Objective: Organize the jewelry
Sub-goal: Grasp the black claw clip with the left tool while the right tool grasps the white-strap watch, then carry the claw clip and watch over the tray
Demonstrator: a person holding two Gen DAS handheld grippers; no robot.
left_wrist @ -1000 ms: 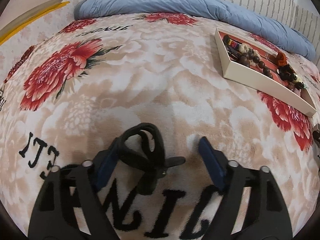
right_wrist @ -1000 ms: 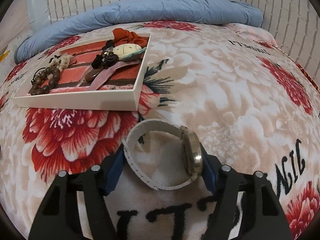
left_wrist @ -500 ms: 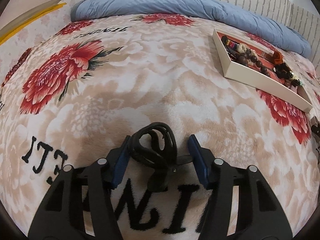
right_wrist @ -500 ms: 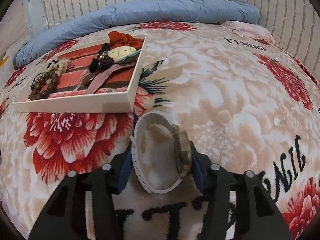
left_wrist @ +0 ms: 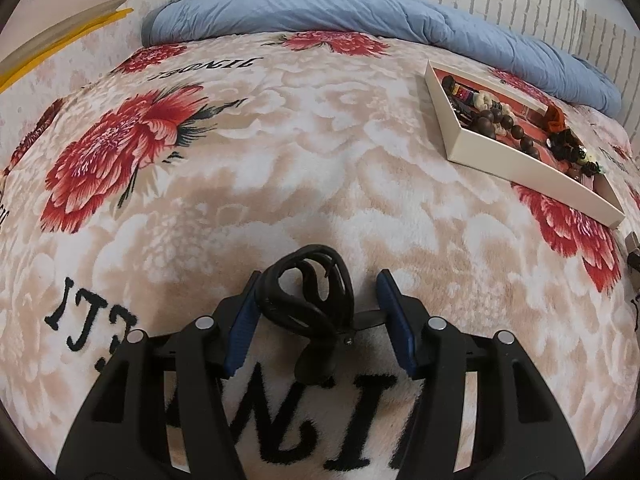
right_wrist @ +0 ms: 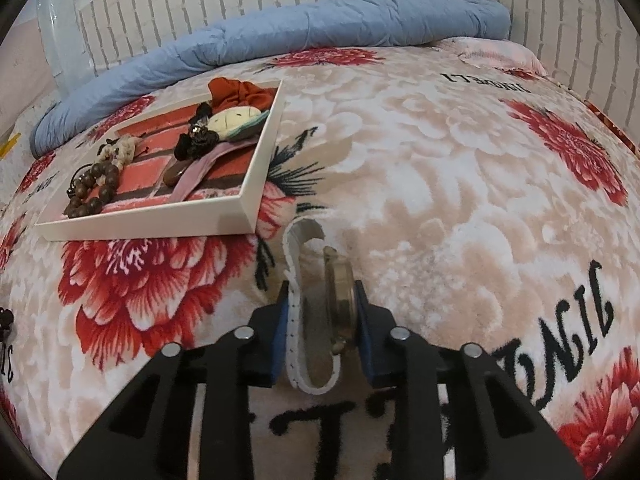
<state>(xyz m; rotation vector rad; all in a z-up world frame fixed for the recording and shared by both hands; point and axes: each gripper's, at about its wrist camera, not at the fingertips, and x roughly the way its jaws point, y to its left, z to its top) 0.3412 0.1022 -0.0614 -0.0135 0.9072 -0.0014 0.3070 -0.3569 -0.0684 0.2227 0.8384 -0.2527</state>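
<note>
A black hair clip (left_wrist: pixel 308 304) lies on the floral blanket between the fingers of my left gripper (left_wrist: pixel 318 320). The left finger touches it; the right finger stands apart, so the gripper is open. My right gripper (right_wrist: pixel 320 320) is shut on a white-strapped watch (right_wrist: pixel 320 300) with a gold case, squeezing strap and case together. A white tray (right_wrist: pixel 248 196) holds a wooden bead bracelet (right_wrist: pixel 94 192), an orange scrunchie (right_wrist: pixel 240 92) and other pieces; it sits left of and beyond the watch. In the left wrist view the tray (left_wrist: pixel 516 160) is far right.
A rolled blue duvet (right_wrist: pixel 280 40) lies along the white brick wall at the back. The blanket has red flowers and black lettering. A small dark object (left_wrist: pixel 634 248) shows at the right edge of the left wrist view.
The right gripper has closed onto the watch, flattening its strap loop. The left gripper's fingers have narrowed around the black hair clip.
</note>
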